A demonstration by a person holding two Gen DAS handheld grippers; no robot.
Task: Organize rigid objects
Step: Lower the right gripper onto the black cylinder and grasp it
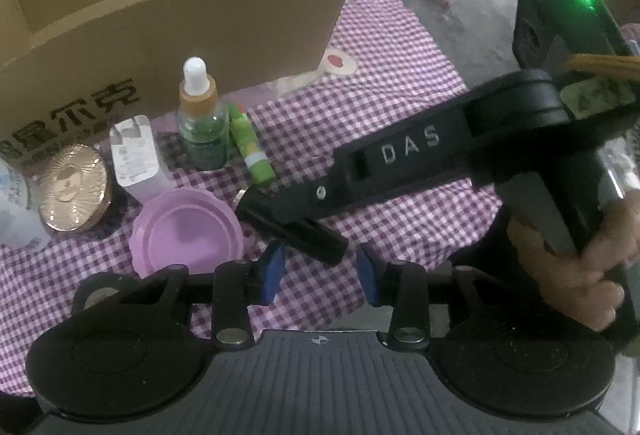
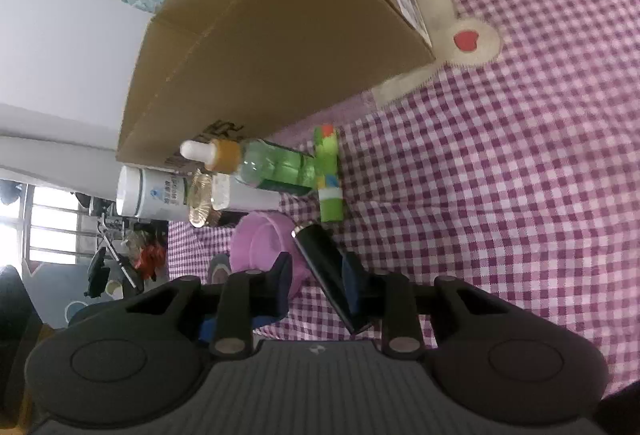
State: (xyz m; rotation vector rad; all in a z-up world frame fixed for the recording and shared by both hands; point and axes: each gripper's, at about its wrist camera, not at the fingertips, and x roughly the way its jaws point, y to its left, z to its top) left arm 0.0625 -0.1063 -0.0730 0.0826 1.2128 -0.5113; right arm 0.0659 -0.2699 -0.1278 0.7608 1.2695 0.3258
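Observation:
On the purple checked cloth stand a dropper bottle point(image 1: 199, 115), a green tube point(image 1: 250, 145), a white bottle point(image 1: 134, 159), a gold round tin point(image 1: 74, 189) and a purple lid point(image 1: 186, 231), all before a cardboard box point(image 1: 160, 15). My left gripper point(image 1: 320, 275) is open and empty, just right of the purple lid. My right gripper point(image 2: 318, 281), seen from the side in the left wrist view point(image 1: 292, 223), holds a black cylinder point(image 2: 328, 263) between its fingers, beside the purple lid point(image 2: 264, 247) and below the green tube point(image 2: 328, 175).
A white jar point(image 2: 154, 193) lies by the gold tin point(image 2: 202, 195) at the left end of the row. The cloth has a rabbit appliqué point(image 2: 460, 39) beside the box point(image 2: 260, 35). The cloth's far right edge meets grey floor point(image 1: 472, 23).

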